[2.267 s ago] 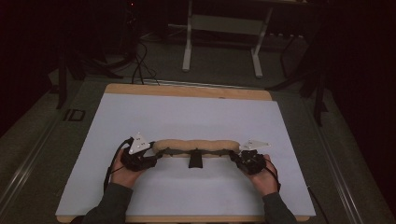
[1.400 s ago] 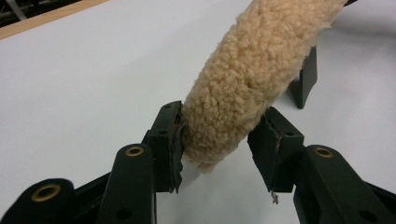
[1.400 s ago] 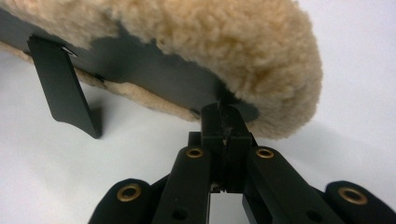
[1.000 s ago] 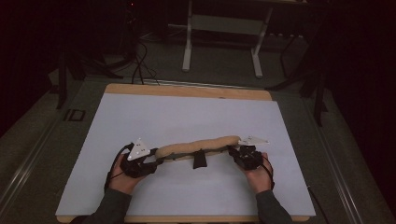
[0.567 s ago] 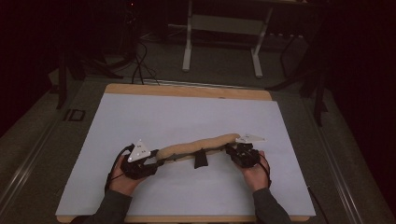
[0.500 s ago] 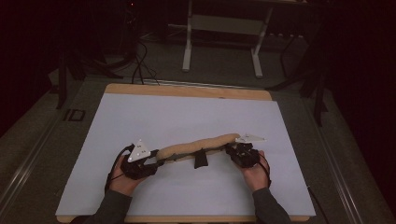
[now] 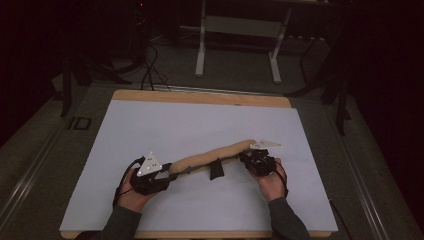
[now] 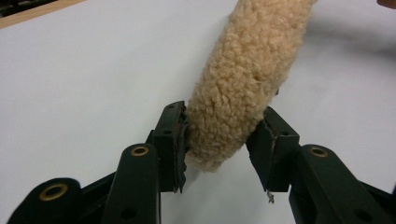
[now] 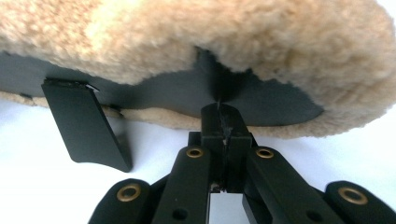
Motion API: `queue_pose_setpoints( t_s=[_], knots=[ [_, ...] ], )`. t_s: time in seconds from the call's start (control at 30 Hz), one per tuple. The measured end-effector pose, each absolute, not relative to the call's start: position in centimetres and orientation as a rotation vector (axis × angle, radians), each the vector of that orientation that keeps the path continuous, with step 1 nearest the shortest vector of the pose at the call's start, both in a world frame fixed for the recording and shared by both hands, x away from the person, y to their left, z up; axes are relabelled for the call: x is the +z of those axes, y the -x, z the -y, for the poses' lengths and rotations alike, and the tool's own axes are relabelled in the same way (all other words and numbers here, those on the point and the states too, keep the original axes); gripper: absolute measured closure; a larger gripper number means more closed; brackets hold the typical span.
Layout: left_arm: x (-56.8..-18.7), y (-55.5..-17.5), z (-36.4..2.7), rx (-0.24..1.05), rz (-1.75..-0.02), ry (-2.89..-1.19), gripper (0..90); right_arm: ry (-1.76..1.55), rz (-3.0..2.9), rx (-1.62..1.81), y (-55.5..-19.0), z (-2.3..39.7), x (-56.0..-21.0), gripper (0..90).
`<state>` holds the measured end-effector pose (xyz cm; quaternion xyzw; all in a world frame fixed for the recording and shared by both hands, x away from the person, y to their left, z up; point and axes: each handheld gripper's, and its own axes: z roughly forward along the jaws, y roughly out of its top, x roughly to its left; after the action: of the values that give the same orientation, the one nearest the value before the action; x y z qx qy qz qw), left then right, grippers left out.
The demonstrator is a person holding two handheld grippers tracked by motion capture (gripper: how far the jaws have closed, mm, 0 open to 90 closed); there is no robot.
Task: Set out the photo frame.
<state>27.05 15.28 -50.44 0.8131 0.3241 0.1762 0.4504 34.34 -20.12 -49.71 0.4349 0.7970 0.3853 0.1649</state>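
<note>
Presently, from left: the left gripper has its jaws closed around the near end of the fleece pad, pads pressing its sides. That pad stretches diagonally over the white desk, a black strap hanging midway. Right gripper: jaws pinched tight on the pad's dark edging. Metal frame stands beyond the desk. No legible writing seen.

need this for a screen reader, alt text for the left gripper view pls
The left gripper has its two black jaws pressed on the end of a tan fleecy pad, which stretches away over a white table.
</note>
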Motion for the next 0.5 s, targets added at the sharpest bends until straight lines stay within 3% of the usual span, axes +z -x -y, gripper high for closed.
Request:
queue_pose_setpoints(
  t_s=[0.5],
  knots=[
    [-50.5, -26.7, -14.5, 0.413, -0.757, -2.021, 59.2, -1.255, -2.278, 1.099, -35.1, 18.5, -49.4, 89.9]
  ],
)
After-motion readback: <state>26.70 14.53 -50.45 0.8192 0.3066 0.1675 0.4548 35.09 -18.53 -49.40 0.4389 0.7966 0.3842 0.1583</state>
